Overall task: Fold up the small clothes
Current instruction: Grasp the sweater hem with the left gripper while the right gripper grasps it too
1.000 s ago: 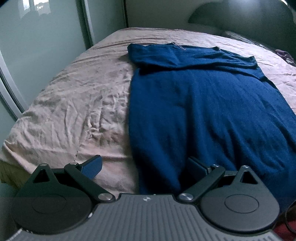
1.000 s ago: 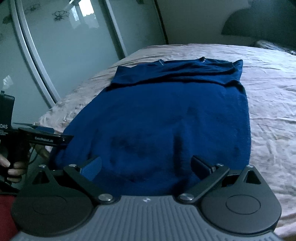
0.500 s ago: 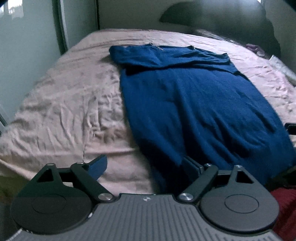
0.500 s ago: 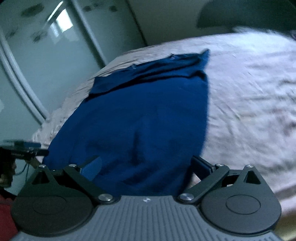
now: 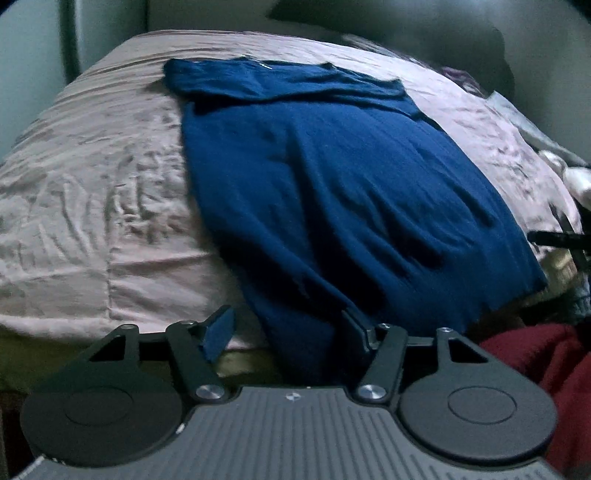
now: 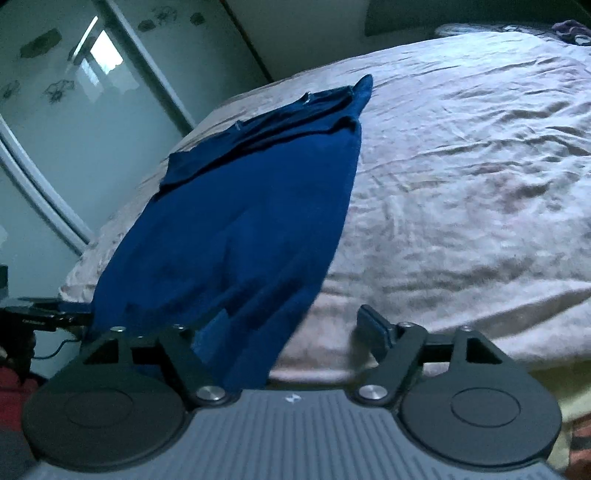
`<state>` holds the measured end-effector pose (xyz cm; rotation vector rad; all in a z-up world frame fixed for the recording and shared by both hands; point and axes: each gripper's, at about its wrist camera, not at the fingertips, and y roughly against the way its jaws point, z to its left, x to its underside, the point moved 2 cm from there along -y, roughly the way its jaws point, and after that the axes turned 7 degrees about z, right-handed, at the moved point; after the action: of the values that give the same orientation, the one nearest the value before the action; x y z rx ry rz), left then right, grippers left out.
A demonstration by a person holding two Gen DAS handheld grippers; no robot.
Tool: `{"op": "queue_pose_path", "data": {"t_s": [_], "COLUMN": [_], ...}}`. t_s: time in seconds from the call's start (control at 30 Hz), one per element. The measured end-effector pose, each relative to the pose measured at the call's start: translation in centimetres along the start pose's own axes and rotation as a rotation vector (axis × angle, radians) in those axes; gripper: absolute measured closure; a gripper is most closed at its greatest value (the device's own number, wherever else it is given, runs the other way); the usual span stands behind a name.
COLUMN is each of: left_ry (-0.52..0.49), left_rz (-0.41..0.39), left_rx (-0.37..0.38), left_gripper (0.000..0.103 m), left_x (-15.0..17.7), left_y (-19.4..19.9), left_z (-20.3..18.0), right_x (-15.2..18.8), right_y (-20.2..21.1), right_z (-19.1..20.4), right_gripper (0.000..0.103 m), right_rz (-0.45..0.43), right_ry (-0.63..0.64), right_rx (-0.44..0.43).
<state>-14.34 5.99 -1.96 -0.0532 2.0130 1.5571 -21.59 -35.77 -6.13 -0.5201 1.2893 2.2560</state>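
Note:
A dark blue shirt point(image 5: 332, 177) lies flat on a bed with a pale pink sheet point(image 5: 92, 177), its sleeves folded across the far end and its hem hanging over the near edge. My left gripper point(image 5: 286, 330) is open, its jaws on either side of the hem's left corner, holding nothing. My right gripper point(image 6: 291, 332) is open at the hem's right corner; the shirt point(image 6: 240, 221) runs away to the upper left. The other gripper's tip point(image 6: 40, 317) shows at the far left.
Sliding wardrobe doors point(image 6: 74, 110) stand left of the bed. A dark headboard point(image 5: 406, 22) is at the far end. Red cloth point(image 5: 535, 354) lies below the bed's near right edge. Pillows and small items point(image 5: 554, 155) sit along the right side.
Both grippers have dropped lower and spread apart toward the shirt's two hem corners, the left swinging left and the right swinging right. Both stayed open.

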Motion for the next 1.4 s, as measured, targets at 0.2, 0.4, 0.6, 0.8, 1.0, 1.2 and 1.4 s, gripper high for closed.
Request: {"op": "queue_pose_path", "data": {"t_s": [0.2,0.4,0.6,0.8,1.0,1.2,1.4], "left_ry": [-0.03,-0.038,-0.032,-0.018,0.032,0.005,0.007], "left_rz": [0.001,-0.006,-0.012,-0.014,0.003,-0.008,-0.06], "left_rx": [0.014,0.04,0.047,0.054,0.076,0.06,0.09], "left_gripper": [0.038,0.039,0.045,0.055,0.094,0.096,0.096], "left_x": [0.2,0.1,0.0,0.1,-0.1,-0.4,-1.1], "left_y": [-0.3,-0.5,-0.4,-0.2,-0.1,0.4,1.9], "left_z": [-0.6,-1.1,-0.8,-0.7,-0.2,-0.9,-1.2], "right_x": [0.9,1.3,1.2,1.5,1.3,1.2,0.1], "right_y": [0.2,-1.1,-2.1,-3.0,-4.0,-3.4,-2.3], "right_z": [0.5,1.9,3.1,4.3,5.2,5.2,5.6], "right_gripper": [0.032,0.032,0.032,0.043,0.088,0.092,0.092], "right_rz": [0.062,0.088,0.084,0.08,0.085,0.086,0.029], "right_ry": [0.043,0.043,0.056,0.05,0.082,0.082,0.08], "right_rx": [-0.05,-0.167,-0.2,-0.225,-0.147,-0.151,-0.192]}}
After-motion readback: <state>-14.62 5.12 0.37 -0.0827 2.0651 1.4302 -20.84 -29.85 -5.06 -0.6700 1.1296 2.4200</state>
